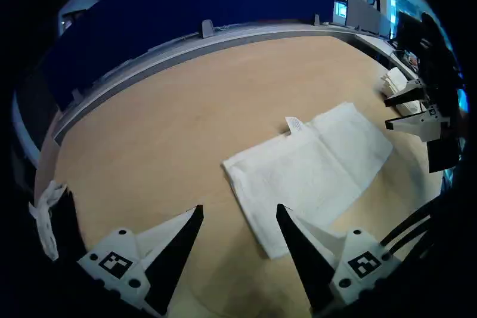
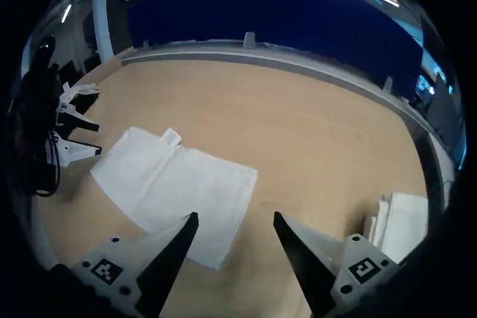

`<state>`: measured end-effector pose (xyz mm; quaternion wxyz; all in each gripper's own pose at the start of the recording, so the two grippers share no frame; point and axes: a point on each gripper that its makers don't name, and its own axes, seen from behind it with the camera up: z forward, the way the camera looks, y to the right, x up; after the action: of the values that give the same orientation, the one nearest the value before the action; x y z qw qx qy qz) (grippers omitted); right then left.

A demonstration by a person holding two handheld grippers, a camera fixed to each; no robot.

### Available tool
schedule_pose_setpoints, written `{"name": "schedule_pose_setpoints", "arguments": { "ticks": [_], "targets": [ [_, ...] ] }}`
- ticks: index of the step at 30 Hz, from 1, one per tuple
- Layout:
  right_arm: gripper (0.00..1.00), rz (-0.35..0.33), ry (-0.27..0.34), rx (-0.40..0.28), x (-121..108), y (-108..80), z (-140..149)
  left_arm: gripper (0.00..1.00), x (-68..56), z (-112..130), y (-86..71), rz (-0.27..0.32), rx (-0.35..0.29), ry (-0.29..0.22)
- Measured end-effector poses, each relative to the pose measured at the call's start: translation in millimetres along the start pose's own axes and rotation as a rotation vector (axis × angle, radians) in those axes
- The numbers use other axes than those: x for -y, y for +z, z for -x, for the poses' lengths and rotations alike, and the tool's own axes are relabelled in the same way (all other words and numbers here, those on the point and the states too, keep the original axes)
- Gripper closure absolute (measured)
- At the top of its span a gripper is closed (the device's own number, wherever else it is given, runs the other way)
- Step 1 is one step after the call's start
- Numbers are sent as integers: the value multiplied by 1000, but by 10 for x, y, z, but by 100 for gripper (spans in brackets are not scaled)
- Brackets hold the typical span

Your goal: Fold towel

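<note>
A white towel (image 1: 310, 169) lies flat on the wooden table (image 1: 197, 121), spread as a rectangle with a crease down its middle and a small label at its far edge. My left gripper (image 1: 238, 213) hovers open just above the towel's near left corner, nothing between its fingers. The right gripper (image 1: 387, 113) appears at the towel's far right end, open. In the right gripper view the towel (image 2: 179, 190) lies ahead and to the left, my right gripper (image 2: 234, 219) is open over its near right edge, and the left gripper (image 2: 95, 139) stands open at the left.
A stack of folded white towels (image 2: 402, 222) sits at the table's right end. A crumpled white cloth (image 1: 47, 210) hangs at the left edge. A blue partition (image 1: 191, 8) with a grey rail runs along the table's far side. Cables (image 2: 42, 169) trail by the left gripper.
</note>
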<state>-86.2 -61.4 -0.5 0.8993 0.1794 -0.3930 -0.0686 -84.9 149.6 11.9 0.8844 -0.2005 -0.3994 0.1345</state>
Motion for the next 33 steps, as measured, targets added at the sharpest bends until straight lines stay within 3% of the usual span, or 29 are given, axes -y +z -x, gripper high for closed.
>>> {"name": "schedule_pose_setpoints", "arguments": {
  "ticks": [9, 18, 33],
  "targets": [
    [2, -1, -7, -1, -5, -208, 127, 10, 32, 191, -252, -30, -2, -26],
    [2, -14, -14, -3, 2, -313, 212, 9, 21, 314, -383, -53, -5, -58],
    [3, -106, -158, 43, 166, -243, 336, 10, 62, 557, -696, -117, -13, -140]
  ]
}}
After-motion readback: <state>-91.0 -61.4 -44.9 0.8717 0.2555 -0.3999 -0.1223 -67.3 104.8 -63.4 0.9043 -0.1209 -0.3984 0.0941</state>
